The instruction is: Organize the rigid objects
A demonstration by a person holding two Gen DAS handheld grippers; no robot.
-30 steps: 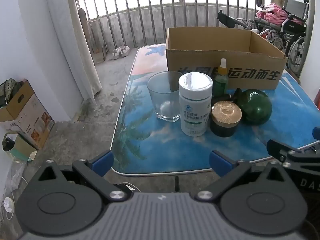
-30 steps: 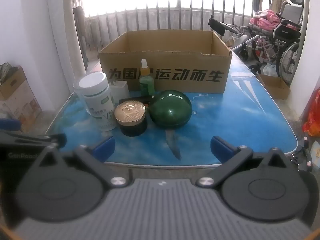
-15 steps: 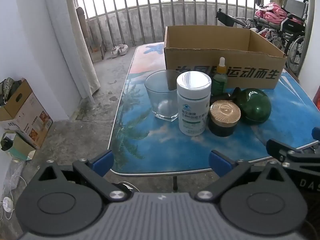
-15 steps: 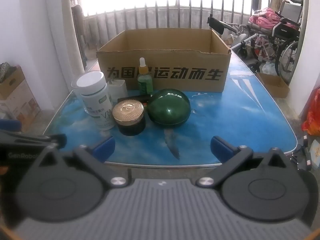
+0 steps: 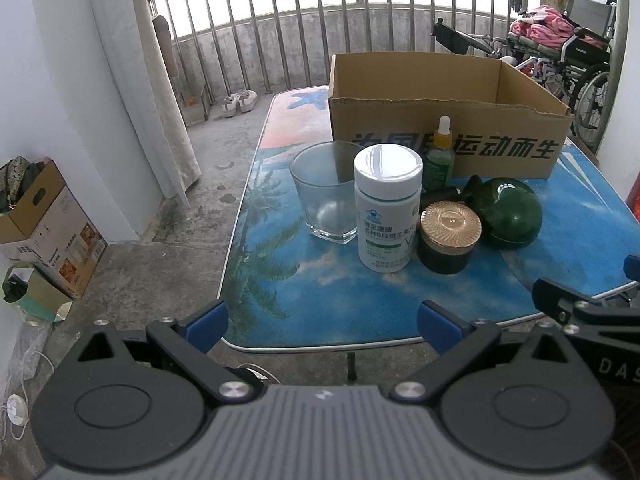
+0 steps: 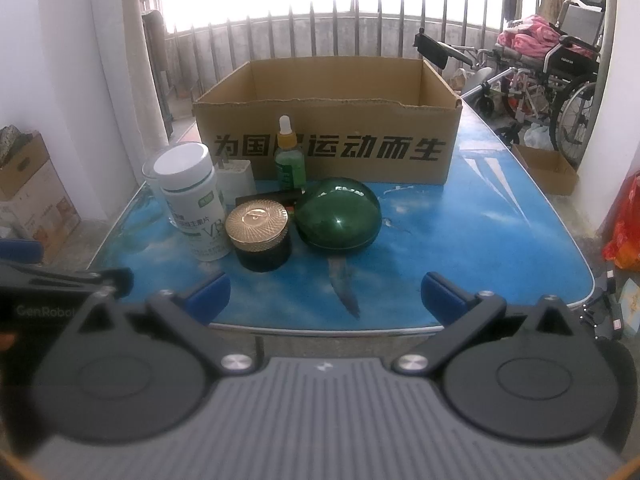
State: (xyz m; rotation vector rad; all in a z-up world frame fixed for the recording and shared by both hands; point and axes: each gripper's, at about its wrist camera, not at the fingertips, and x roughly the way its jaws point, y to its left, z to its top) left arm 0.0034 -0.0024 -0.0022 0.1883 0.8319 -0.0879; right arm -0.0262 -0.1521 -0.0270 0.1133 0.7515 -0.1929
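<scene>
On a blue table (image 5: 280, 304) stand a clear glass (image 5: 324, 192), a white pill bottle (image 5: 388, 208), a dark jar with a gold lid (image 5: 448, 236), a green dropper bottle (image 5: 440, 156) and a round green bottle (image 5: 510, 212), all in front of an open cardboard box (image 5: 452, 120). The same group shows in the right wrist view: pill bottle (image 6: 192, 204), jar (image 6: 260, 236), round bottle (image 6: 340, 216), dropper bottle (image 6: 290, 160), box (image 6: 332, 136). My left gripper (image 5: 320, 322) and right gripper (image 6: 326, 294) are open and empty at the table's near edge.
A white block (image 6: 238, 178) stands behind the pill bottle. Cardboard boxes (image 5: 44, 224) sit on the floor at the left. A wheelchair (image 6: 556, 76) stands beyond the table at the right. A railing (image 5: 320, 28) closes the balcony.
Both grippers have drawn back slightly and risen a little; the objects sit a touch smaller and lower-set in view. Nothing on the table has moved.
</scene>
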